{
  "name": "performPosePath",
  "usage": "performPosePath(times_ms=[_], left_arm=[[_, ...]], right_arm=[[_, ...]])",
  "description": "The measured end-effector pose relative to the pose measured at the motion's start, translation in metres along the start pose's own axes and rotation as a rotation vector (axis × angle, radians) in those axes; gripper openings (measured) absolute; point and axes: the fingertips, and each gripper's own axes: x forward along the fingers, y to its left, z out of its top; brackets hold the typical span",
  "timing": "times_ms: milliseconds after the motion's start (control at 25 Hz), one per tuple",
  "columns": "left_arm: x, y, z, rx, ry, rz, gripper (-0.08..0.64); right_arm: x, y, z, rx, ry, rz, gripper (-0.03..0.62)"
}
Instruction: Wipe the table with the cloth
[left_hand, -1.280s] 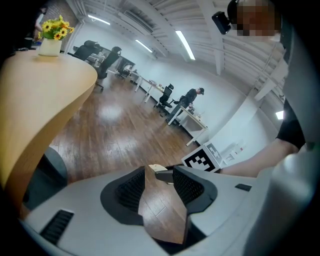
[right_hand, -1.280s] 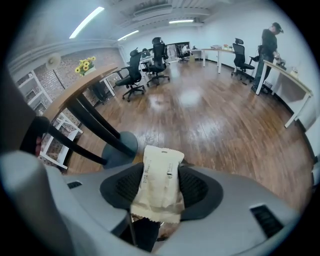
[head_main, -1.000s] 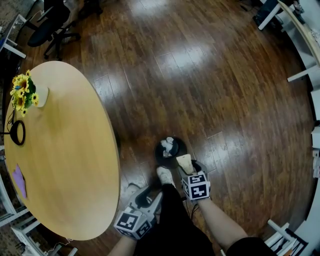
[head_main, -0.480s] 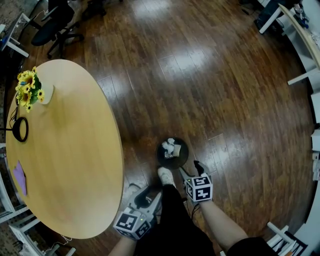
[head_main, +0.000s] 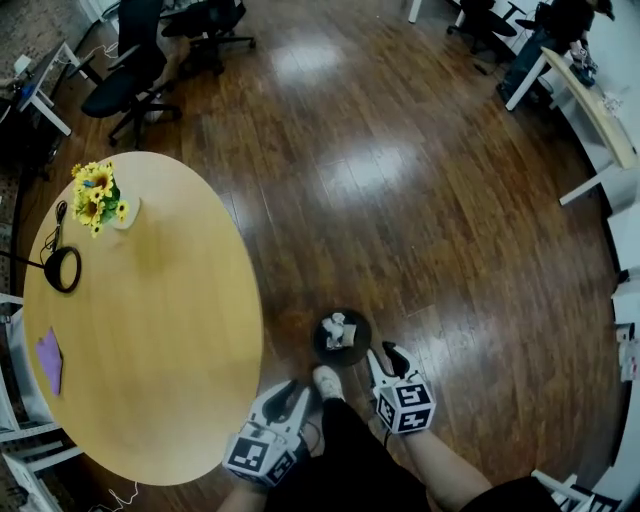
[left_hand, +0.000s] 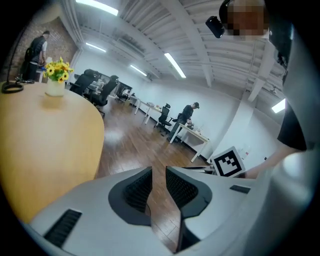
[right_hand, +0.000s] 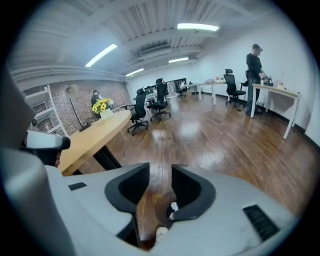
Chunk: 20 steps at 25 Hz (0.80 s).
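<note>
Your left claw (left_hand: 159, 172) is released. Its jaws have just been closing and now stand a narrow gap apart, with only the wooden floor (head_main: 420, 200) showing between them and nothing held. In the head view it hangs beside your left leg, just off the near right edge of the table (head_main: 170, 330), with its marker cube (head_main: 262, 455) nearest you.

On the table, the purple cloth (head_main: 49, 360) lies flat by the left edge, toward the near end, well apart from both claws. Farther along that same edge sits a black ring-shaped object (head_main: 62, 268) with a thin cable running off it. Beyond it, near the far left edge, a bunch of yellow flowers (head_main: 97, 195) stands in a white pot.

To the right of the table, a round black bin (head_main: 342, 337) sits on the floor with crumpled white scraps inside. It is just ahead of your shoe (head_main: 327, 380).

Your right claw (right_hand: 161, 170) is released too. Its jaws have also just been closing and leave a slim gap, with nothing pressed between the pads. Through that gap you see floorboards and, lower down, the bin's rim. In the head view it hangs just beside the bin's near right side, pointing forward and down.
</note>
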Motion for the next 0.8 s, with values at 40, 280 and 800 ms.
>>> performPosePath(times_ms=[40, 280, 800], left_arm=[[-0.007, 0.002, 0.012, 0.005, -0.033, 0.012, 0.074], [-0.069, 0.026, 0.099, 0.044, -0.283, 0.134, 0.0], [-0.292, 0.113, 0.144, -0.023, -0.67, 0.524, 0.0]], right_arm=[[-0.009, 0.002, 0.013, -0.006, -0.029, -0.005, 0.119], [-0.036, 0.035, 0.102, -0.066, -0.188, 0.076, 0.003], [-0.059, 0.19, 0.192, -0.145, -0.386, 0.416, 0.002]])
